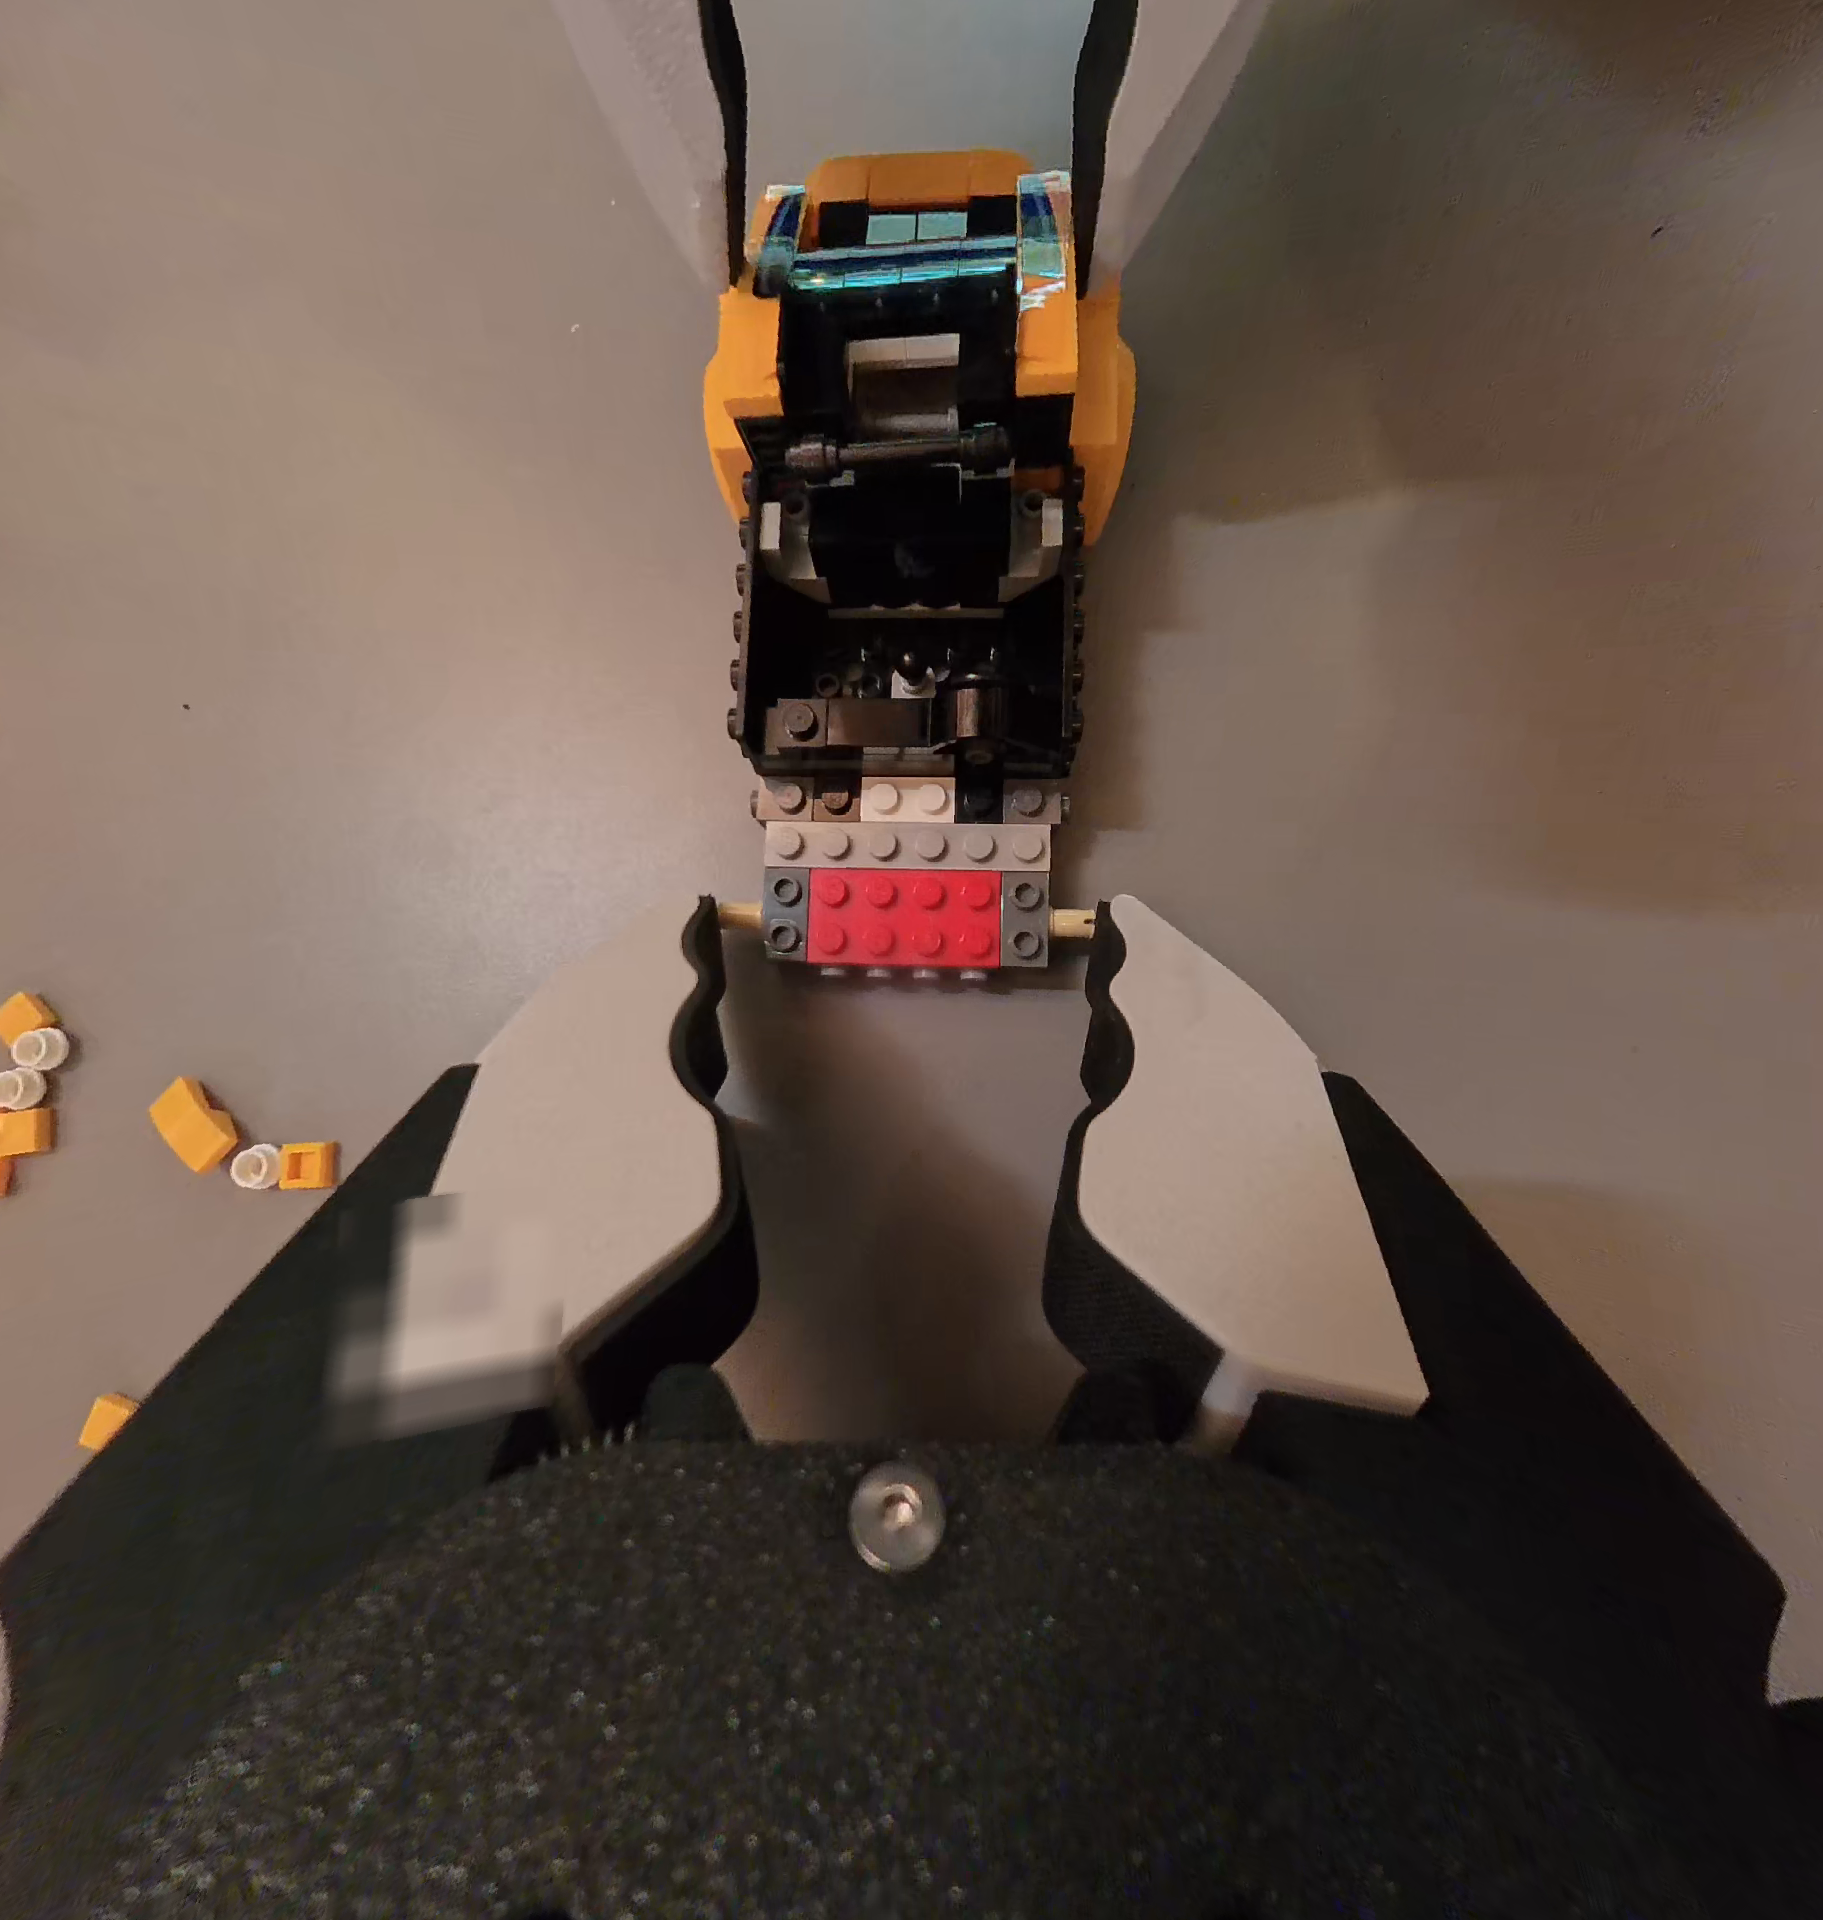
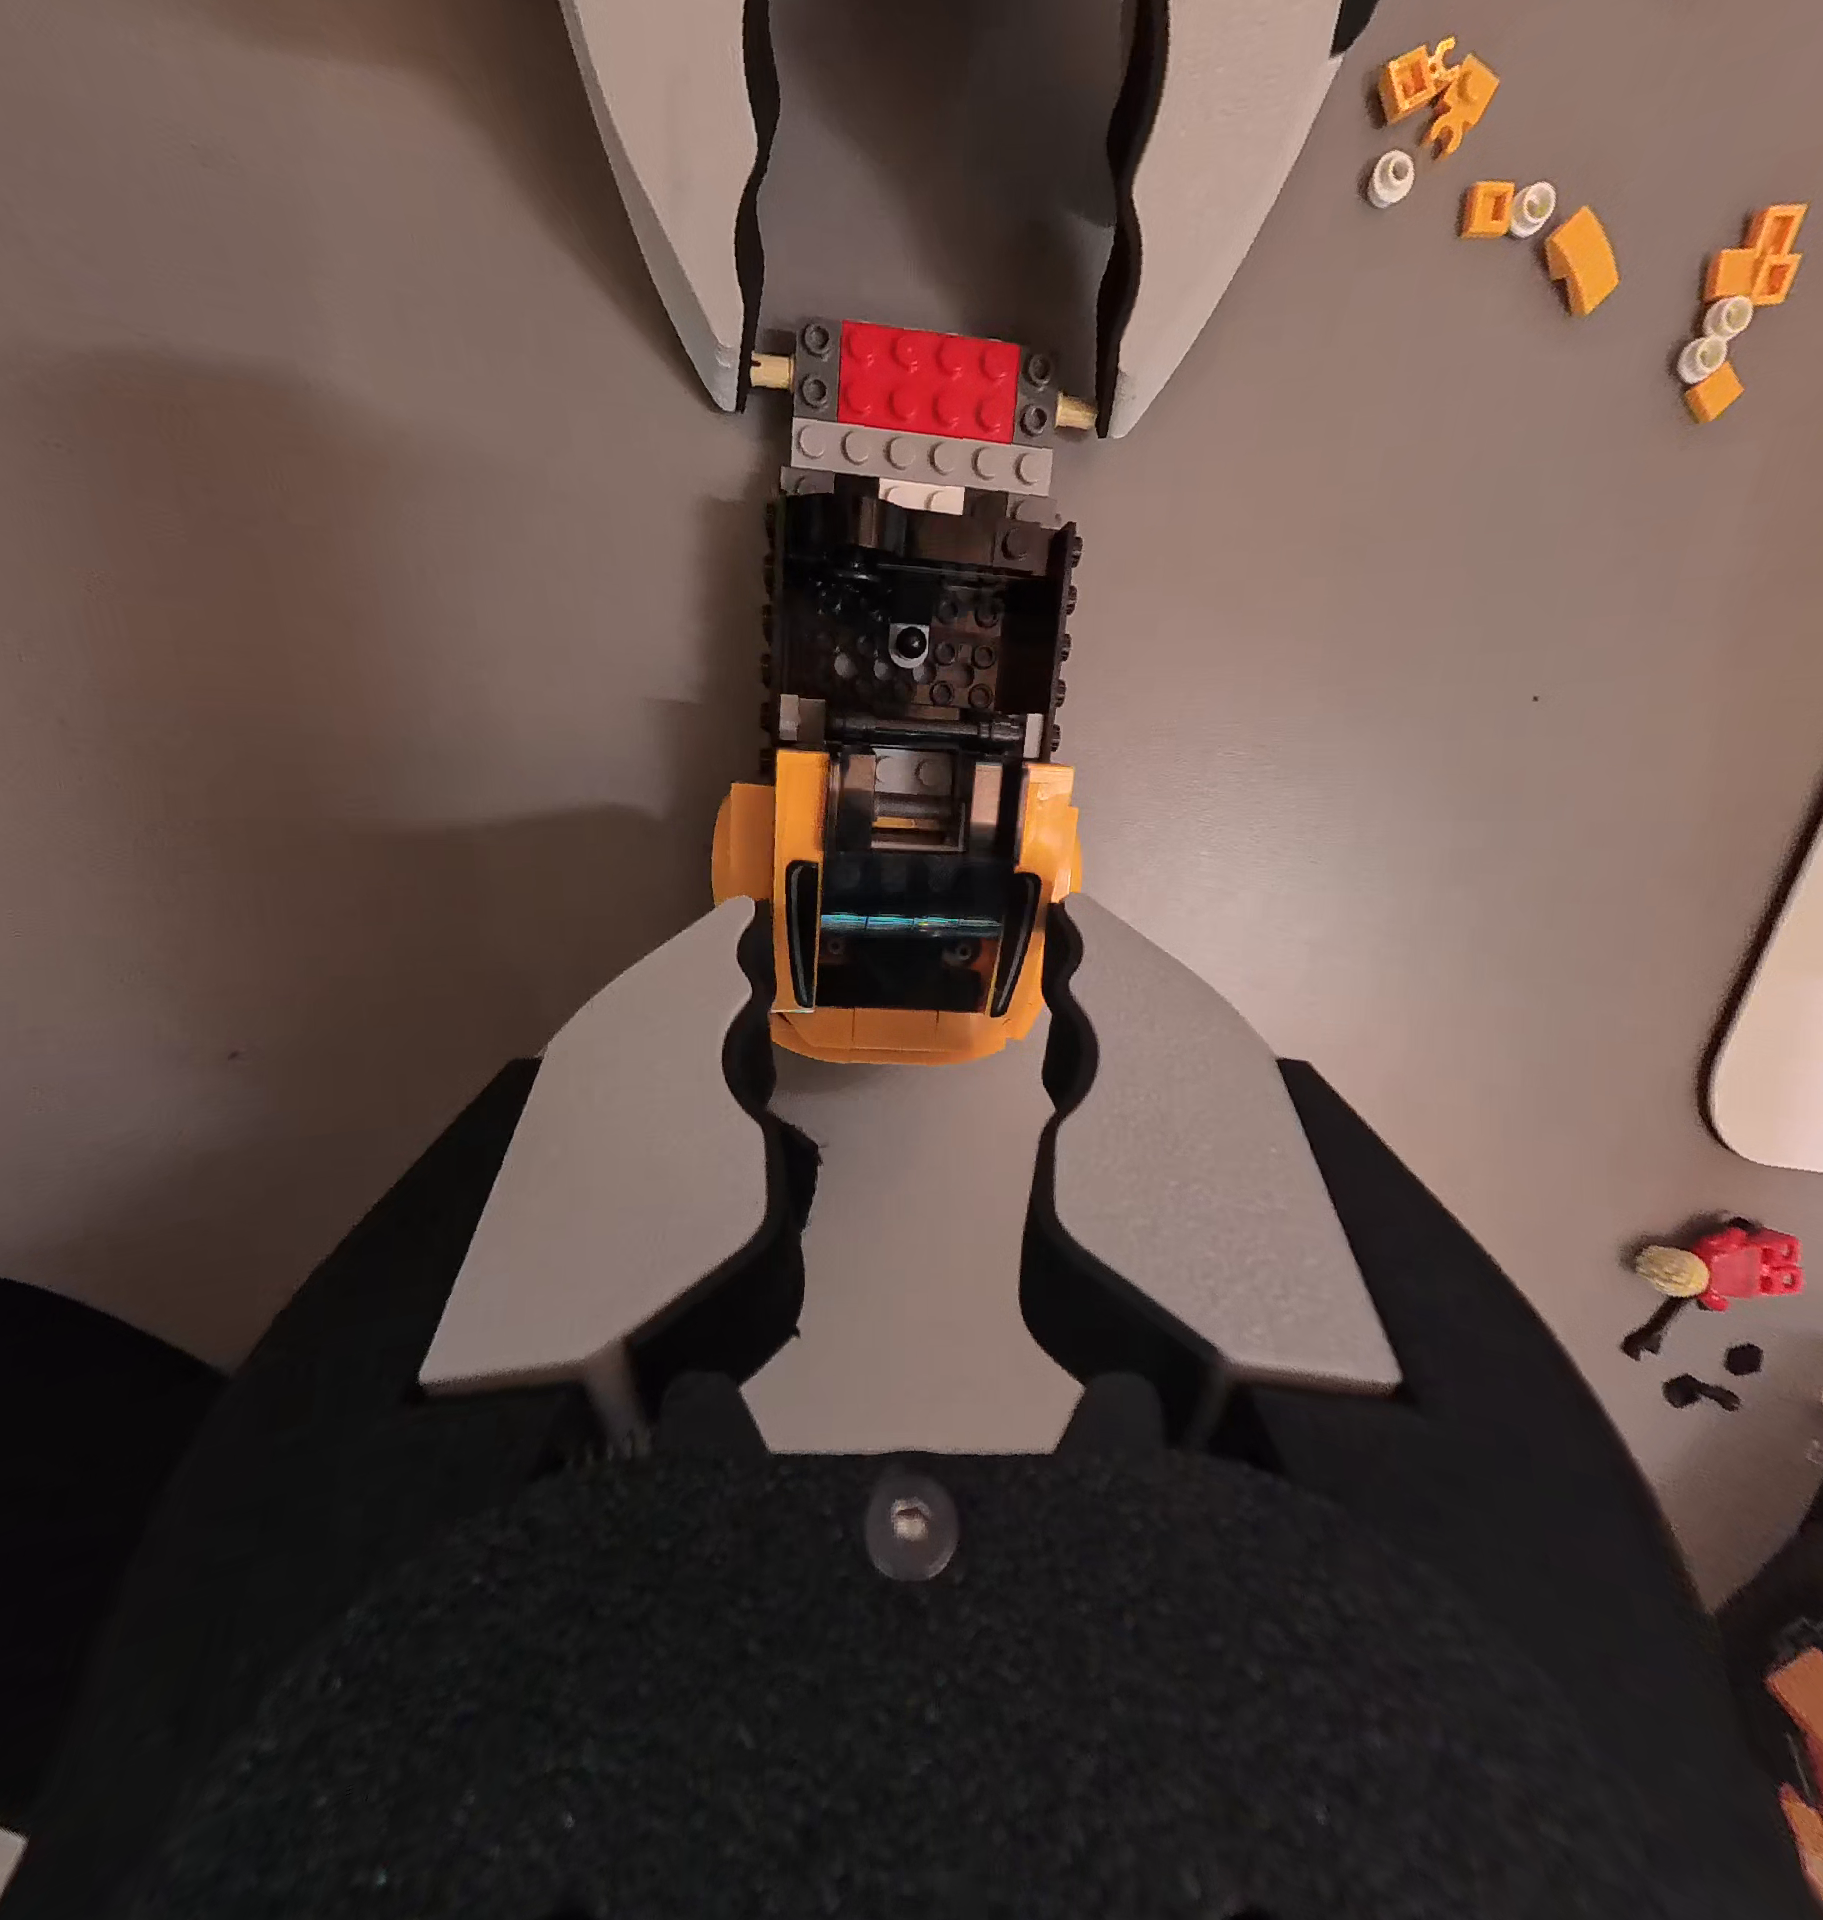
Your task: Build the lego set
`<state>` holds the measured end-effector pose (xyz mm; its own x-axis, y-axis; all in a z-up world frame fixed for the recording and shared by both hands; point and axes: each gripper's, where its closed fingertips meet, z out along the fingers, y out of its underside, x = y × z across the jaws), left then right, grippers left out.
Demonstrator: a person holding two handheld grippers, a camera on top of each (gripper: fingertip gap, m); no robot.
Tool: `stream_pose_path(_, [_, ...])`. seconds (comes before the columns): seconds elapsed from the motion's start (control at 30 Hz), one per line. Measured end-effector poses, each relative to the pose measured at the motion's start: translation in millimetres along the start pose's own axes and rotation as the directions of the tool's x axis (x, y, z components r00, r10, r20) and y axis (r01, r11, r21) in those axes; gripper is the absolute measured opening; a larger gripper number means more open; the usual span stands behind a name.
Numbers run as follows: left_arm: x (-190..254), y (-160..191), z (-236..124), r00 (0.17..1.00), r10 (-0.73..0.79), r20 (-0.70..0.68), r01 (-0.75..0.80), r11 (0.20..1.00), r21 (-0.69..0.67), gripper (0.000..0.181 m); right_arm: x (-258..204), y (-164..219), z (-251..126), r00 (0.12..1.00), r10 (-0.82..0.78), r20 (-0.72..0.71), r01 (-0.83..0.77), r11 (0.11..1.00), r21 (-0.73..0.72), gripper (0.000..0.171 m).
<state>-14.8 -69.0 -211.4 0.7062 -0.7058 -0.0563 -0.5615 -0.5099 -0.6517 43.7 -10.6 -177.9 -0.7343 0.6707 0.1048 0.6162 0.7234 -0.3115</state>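
Lying lengthwise between two facing grippers, the half-built orange car (image 1: 902,582) is pointing toward 12 o'clock from the left gripper (image 1: 902,925), whose narrowed fingers are bracketing the tan axle pins (image 1: 1071,918), while the right gripper (image 2: 902,925) is flanking its orange end.

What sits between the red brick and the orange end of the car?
A light grey plate, then the open black cabin; both wrist views show it.

No legible text, numbers, brands or signs in either view; the one mosaic patch beside the left jaws hides whatever is there.
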Motion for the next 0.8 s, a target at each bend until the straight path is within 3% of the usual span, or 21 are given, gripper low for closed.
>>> stream_pose_path(0.53, [-1.6, 1.8, -1.4, 1.0, -0.007, 0.005, 0.007, 1.0, -0.003, 0.067, 5.7, -7.8, -2.2, 0.998, 0.039, 0.039, -0.039, 0.999, 0.002, 0.054])
stream_pose_path(0.8, [-1.6, 1.8, -1.4, 1.0, -0.008, 0.005, 0.008, 1.0, -0.003, 0.067, 2.9, -10.5, 4.2, 0.99, 0.057, 0.129, -0.057, 0.998, 0.001, 0.051])
